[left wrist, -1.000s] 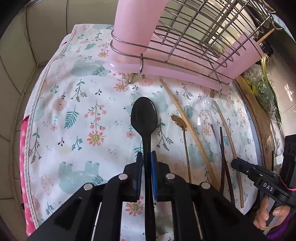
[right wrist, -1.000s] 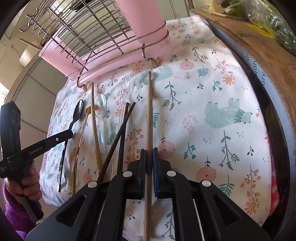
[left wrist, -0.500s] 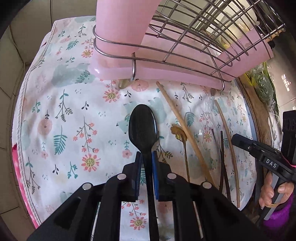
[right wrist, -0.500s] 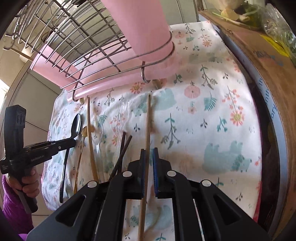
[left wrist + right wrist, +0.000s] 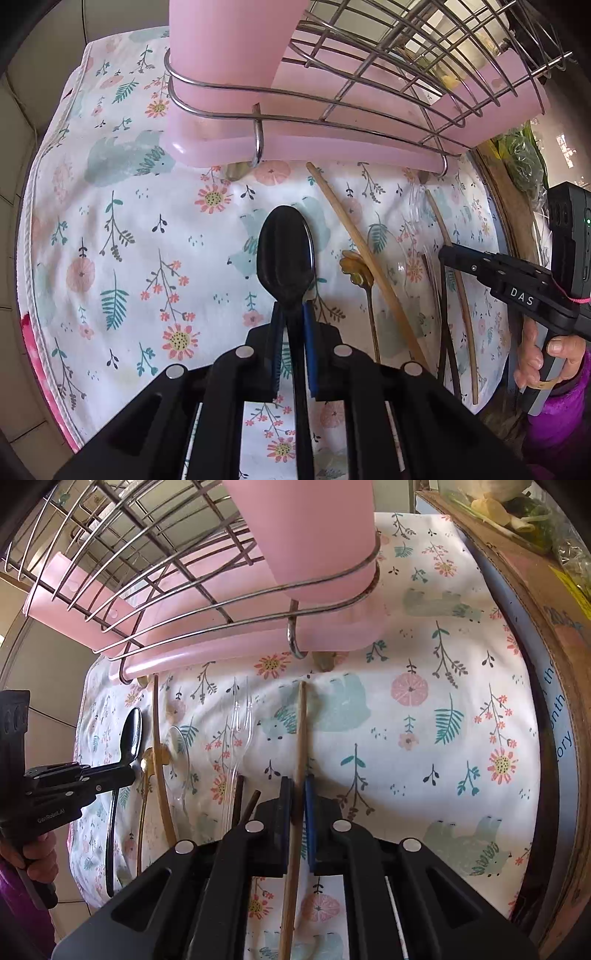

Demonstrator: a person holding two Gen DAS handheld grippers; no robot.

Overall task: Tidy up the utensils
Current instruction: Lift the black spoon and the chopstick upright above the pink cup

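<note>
Between both pairs of fingers we carry utensils toward the rack.

Our left gripper [image 5: 293, 314] clamps the black spoon [image 5: 286, 254]; our right gripper [image 5: 298, 794] clamps a wooden chopstick [image 5: 301, 731]. Ahead, the pink cup [image 5: 225, 66] in the wire rack [image 5: 388, 92] calls for lifting above its rim; cloth [image 5: 424, 738] beyond stays open.

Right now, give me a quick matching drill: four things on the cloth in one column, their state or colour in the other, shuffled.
1. black spoon
2. wooden chopstick
3. clear fork
4. drainer cup

a. pink, held in the wire rack
b. lying loose on the cloth
c. between the left gripper's fingers
d. between the right gripper's fingers

Pairs: 1-c, 2-d, 3-b, 4-a
</note>
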